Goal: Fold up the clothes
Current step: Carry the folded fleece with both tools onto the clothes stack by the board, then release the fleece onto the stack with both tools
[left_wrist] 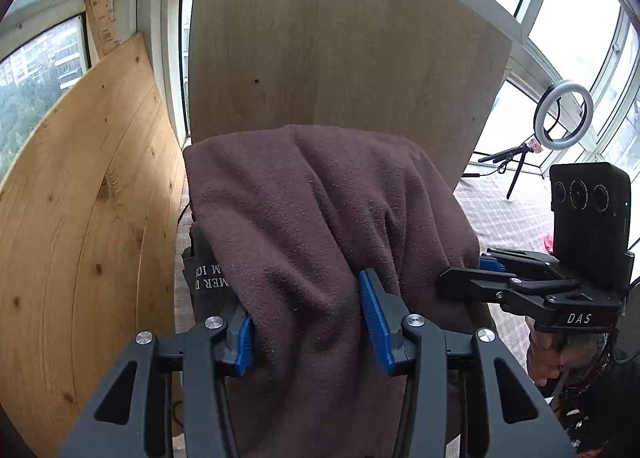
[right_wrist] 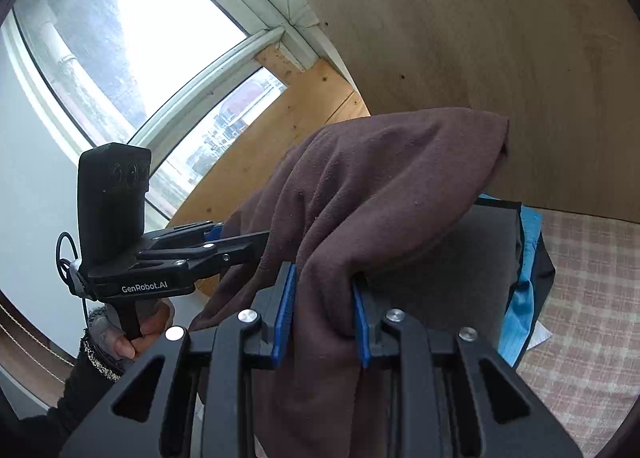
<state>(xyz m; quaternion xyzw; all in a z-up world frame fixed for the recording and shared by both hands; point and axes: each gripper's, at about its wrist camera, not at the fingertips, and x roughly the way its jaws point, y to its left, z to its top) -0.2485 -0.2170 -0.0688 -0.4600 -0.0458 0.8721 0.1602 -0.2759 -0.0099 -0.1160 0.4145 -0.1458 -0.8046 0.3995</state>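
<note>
A dark brown fleece garment is held up in the air by both grippers. My left gripper is shut on a bunched fold of it between its blue pads. My right gripper is shut on another part of the same brown garment, which drapes over its fingers. The right gripper also shows at the right of the left wrist view, and the left gripper at the left of the right wrist view. The cloth hides what lies directly below.
A stack of folded clothes, dark grey over blue, lies on a checked cloth surface. Wooden boards lean against the windows. A ring light on a tripod stands at the right.
</note>
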